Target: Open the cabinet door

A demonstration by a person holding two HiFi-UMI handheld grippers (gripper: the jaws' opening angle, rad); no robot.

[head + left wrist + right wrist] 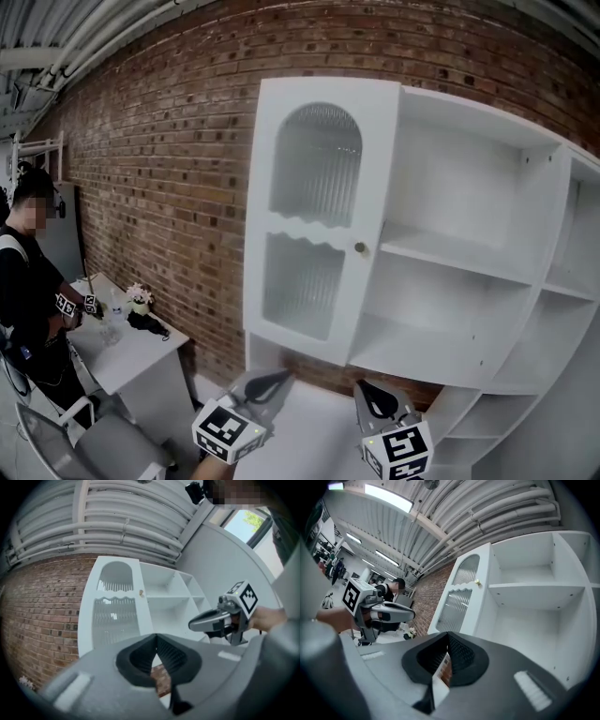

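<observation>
The white cabinet (459, 258) stands against the brick wall with bare shelves showing. Its door (314, 216), with two ribbed glass panels and a small brass knob (360, 247), stands swung out to the left. Both grippers sit low in the head view, below the cabinet and apart from it. My left gripper (270, 382) is shut and holds nothing. My right gripper (375, 396) is likewise shut and empty. In the left gripper view the door (115, 606) and knob (141, 592) lie ahead, with the right gripper (194, 624) at the right. The right gripper view shows the door (461, 595) and the left gripper (410, 613).
A brick wall (159, 178) runs behind the cabinet. At the left a white table (131, 352) carries a small flower pot (140, 298) and a black item. A person in black (28, 281) stands beside it. A grey chair (84, 450) sits at the lower left.
</observation>
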